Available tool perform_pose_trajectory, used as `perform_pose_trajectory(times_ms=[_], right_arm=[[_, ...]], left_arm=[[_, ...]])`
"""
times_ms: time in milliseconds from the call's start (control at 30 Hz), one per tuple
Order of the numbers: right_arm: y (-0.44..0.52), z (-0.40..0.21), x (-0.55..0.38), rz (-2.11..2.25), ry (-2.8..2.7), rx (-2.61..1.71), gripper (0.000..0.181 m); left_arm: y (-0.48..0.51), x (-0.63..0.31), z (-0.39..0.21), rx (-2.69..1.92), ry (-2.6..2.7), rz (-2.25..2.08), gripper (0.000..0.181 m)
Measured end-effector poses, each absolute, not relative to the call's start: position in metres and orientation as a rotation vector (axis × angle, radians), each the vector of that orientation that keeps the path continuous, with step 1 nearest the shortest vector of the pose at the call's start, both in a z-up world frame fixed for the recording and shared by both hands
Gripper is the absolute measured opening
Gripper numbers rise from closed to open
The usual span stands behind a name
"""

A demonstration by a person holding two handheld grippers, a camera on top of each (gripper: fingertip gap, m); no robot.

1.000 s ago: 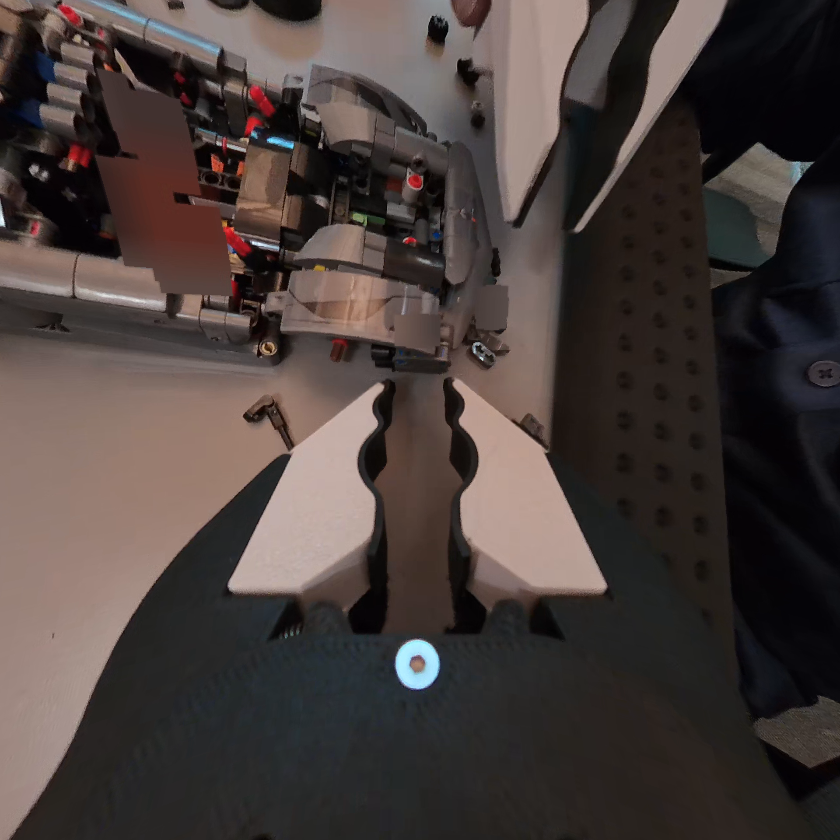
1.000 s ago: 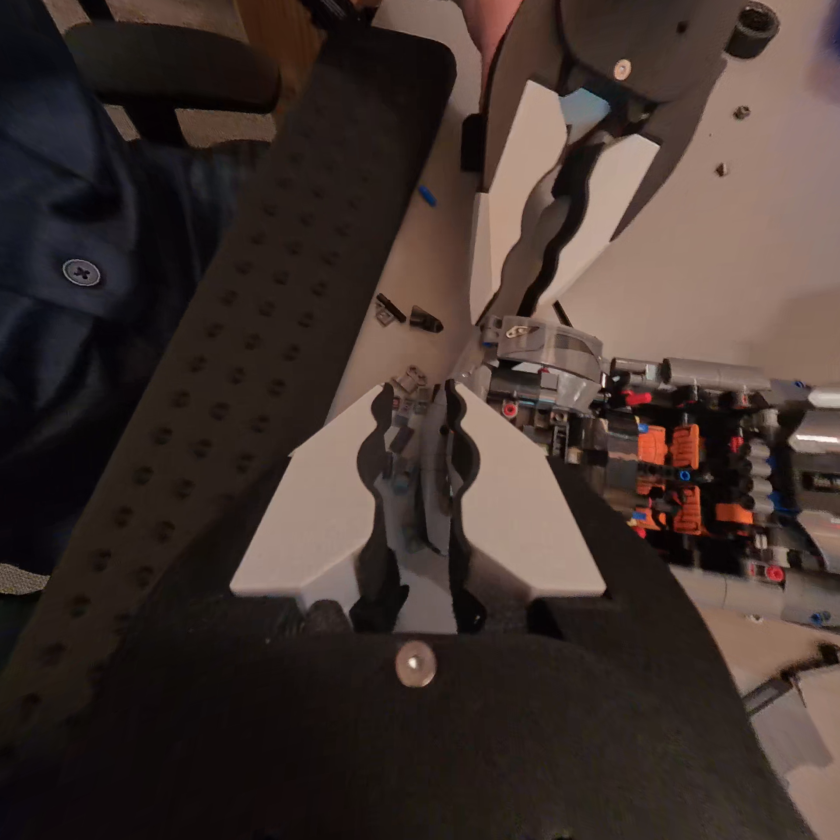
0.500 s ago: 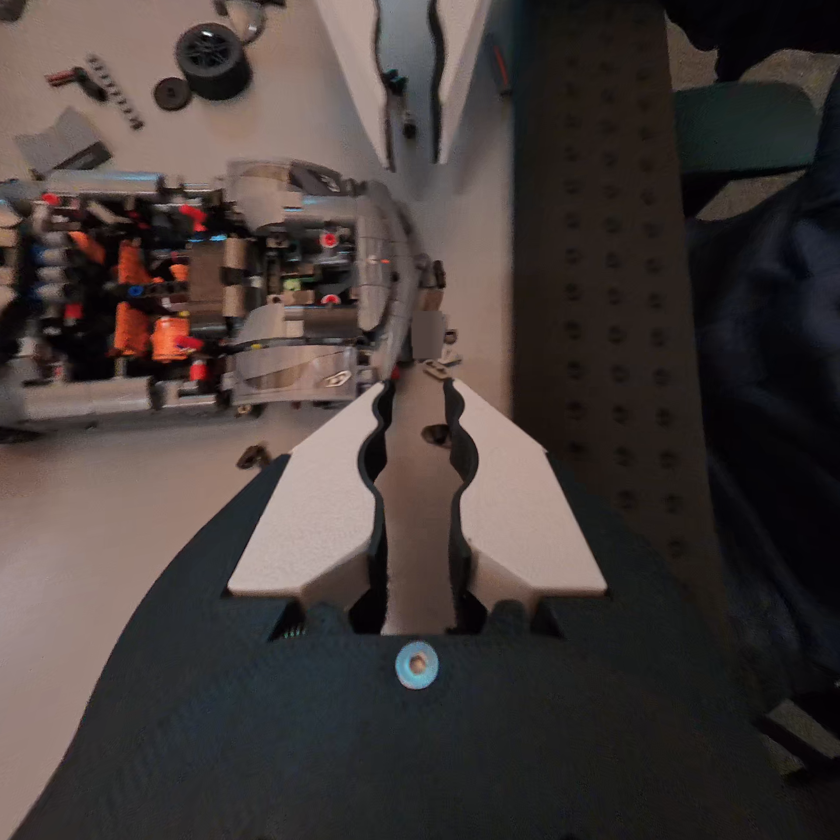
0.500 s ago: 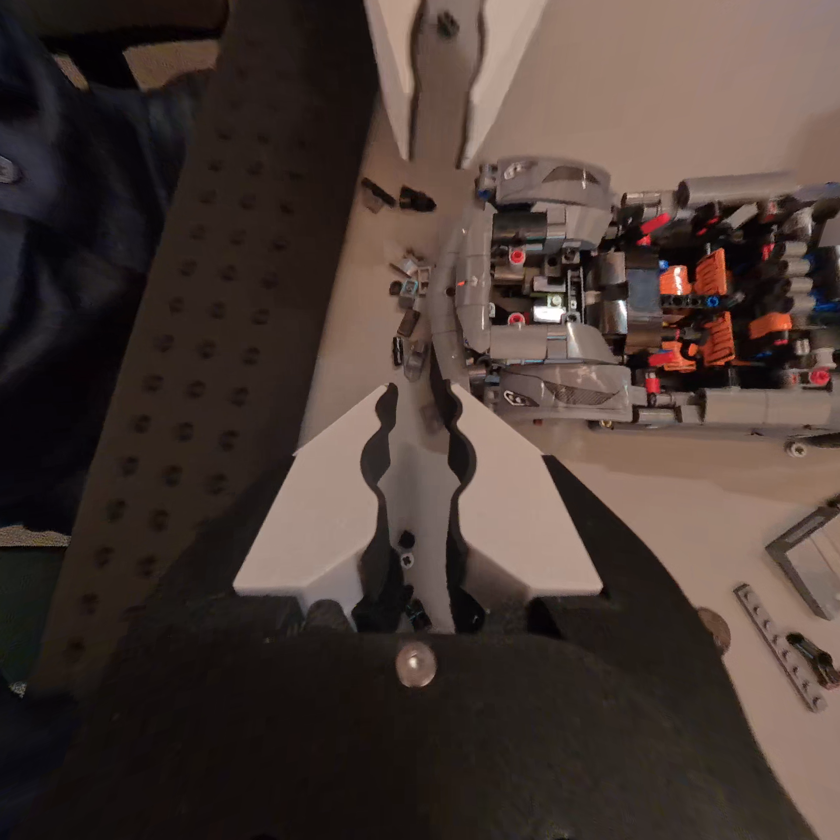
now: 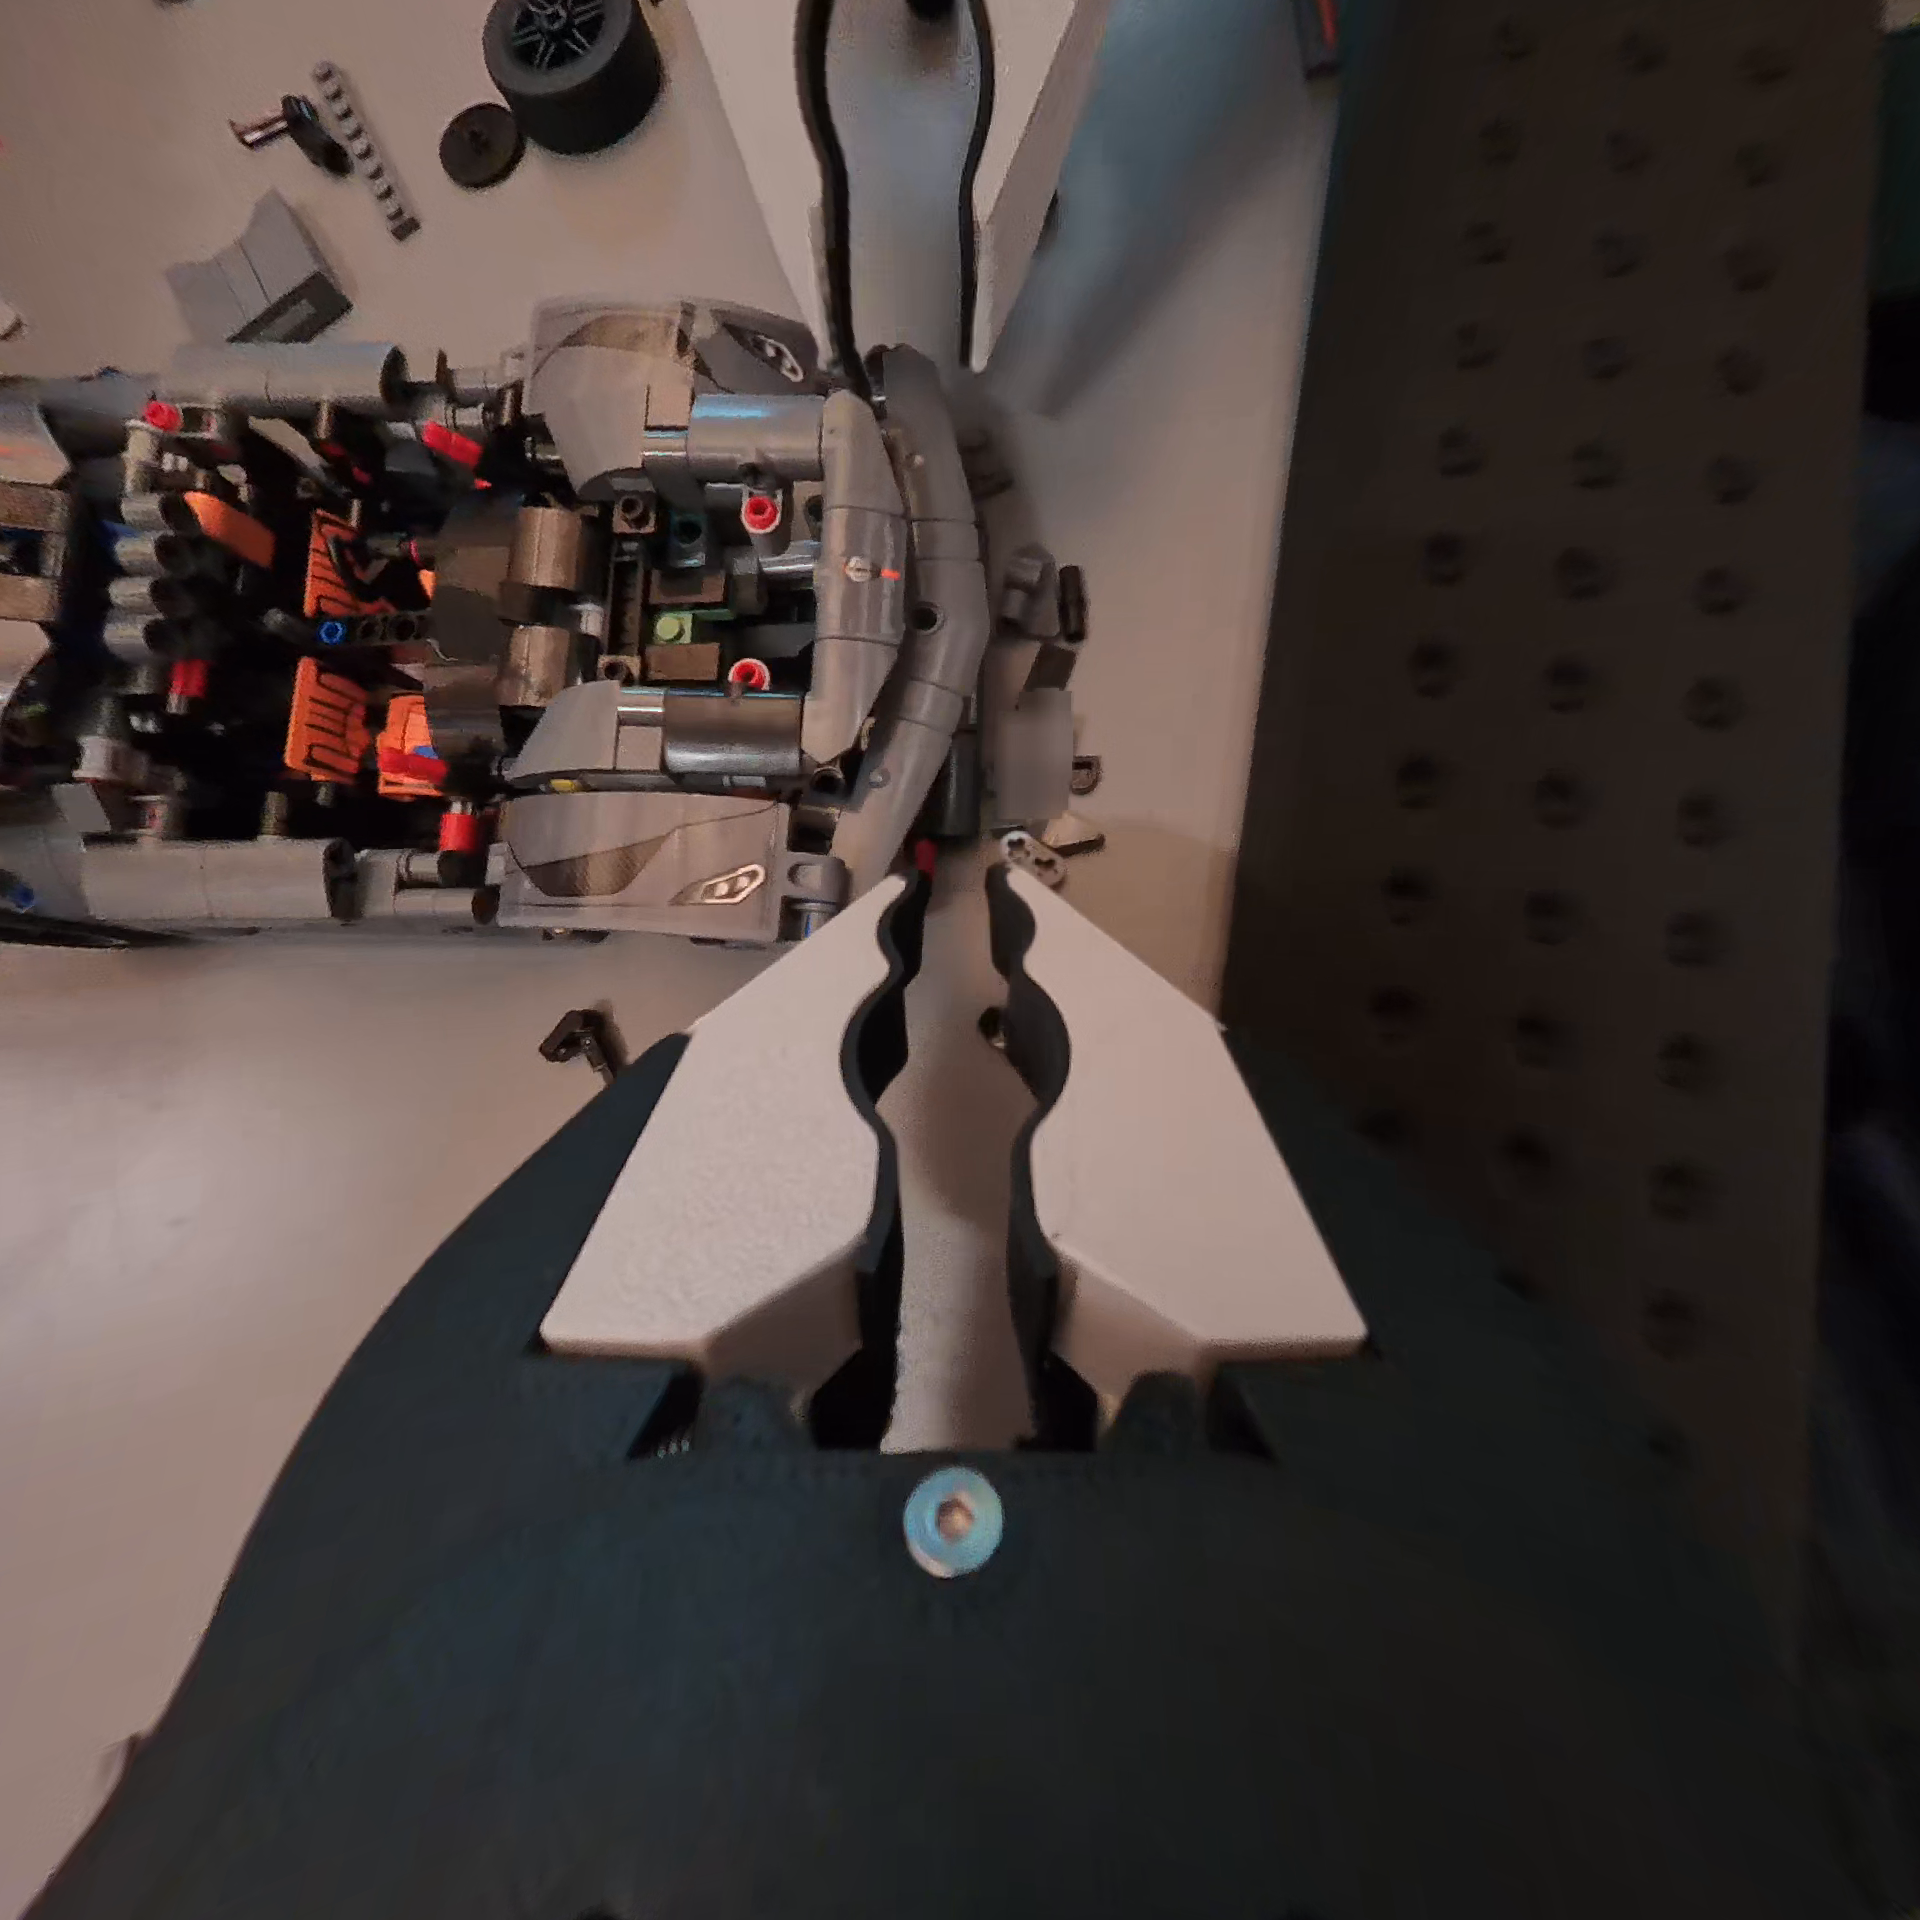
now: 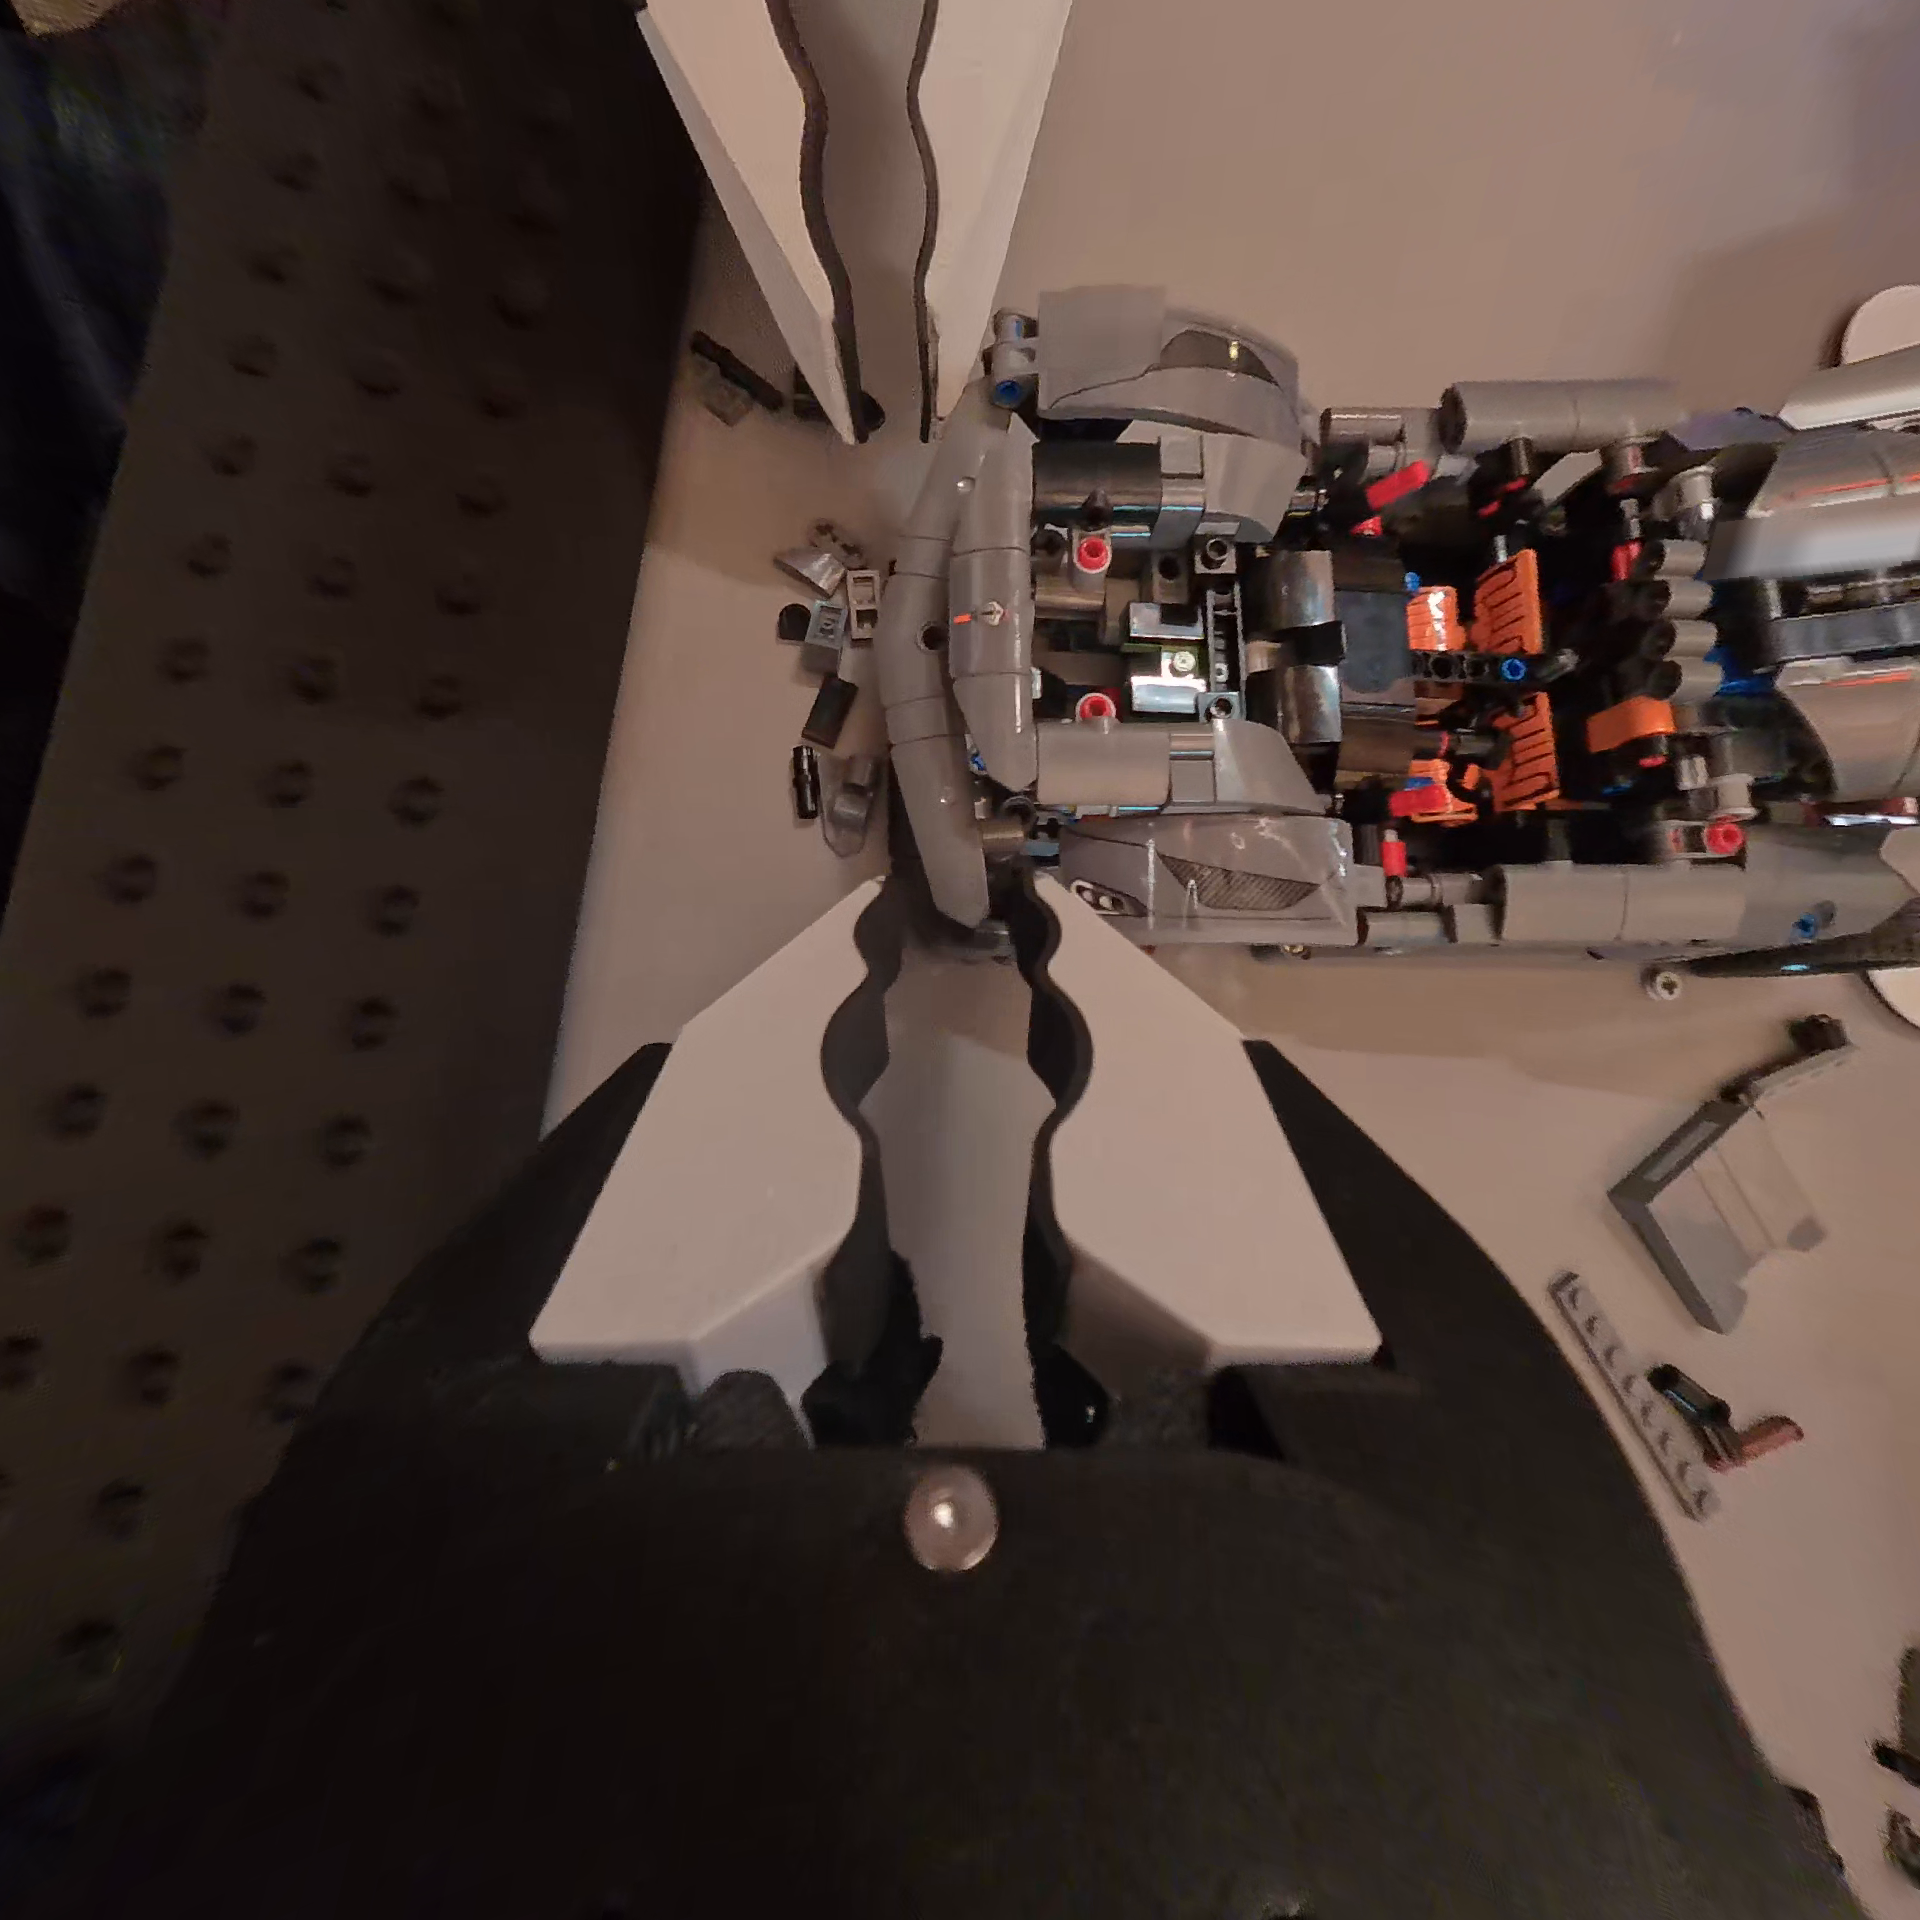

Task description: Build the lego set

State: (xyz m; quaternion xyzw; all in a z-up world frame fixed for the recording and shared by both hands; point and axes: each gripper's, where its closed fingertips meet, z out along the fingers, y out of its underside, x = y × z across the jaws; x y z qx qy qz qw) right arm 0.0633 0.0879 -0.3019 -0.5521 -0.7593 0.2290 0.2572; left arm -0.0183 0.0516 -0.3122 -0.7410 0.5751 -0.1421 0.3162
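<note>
The partly built grey Lego car (image 5: pixel 644 665) with orange and black inner parts lies on the pale table; it also shows in the right wrist view (image 6: pixel 1195 665). Its curved grey bumper (image 6: pixel 935 644) faces the black studded mat. My left gripper (image 5: pixel 954 878) is open and empty, its tips just off one front corner of the car. My right gripper (image 6: pixel 958 894) is open at the opposite corner, and the bumper's end lies between its tips. I cannot tell if it touches them. Each gripper shows across the car in the other's view (image 5: pixel 899 208) (image 6: pixel 883 208).
Small loose pieces (image 6: pixel 831 623) lie between the bumper and the black studded mat (image 6: pixel 260 727), which also shows in the left wrist view (image 5: pixel 1558 727). A black wheel (image 5: pixel 571 73), a long grey plate (image 6: pixel 1631 1392) and a grey frame piece (image 6: pixel 1714 1205) lie on the table. The left gripper's tips are roughly 10 cm from the right gripper's. The black wheel (image 5: pixel 571 73) is closer to my right gripper, around 15 cm from its tips; the left tips are 25 cm off.
Both grippers have moved in close to the car's front end and now flank the bumper from opposite sides. The gaps between their jaws look unchanged.
</note>
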Motion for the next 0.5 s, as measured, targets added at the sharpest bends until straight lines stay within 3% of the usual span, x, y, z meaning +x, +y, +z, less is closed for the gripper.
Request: perform_pose_trajectory(times_ms=[500], right_arm=[[0.084,-0.311,0.063,0.653,-2.096,-1.505,0.012]], left_arm=[[0.058,-0.008,-0.303,-1.865,1.475,-0.246,0.030]])
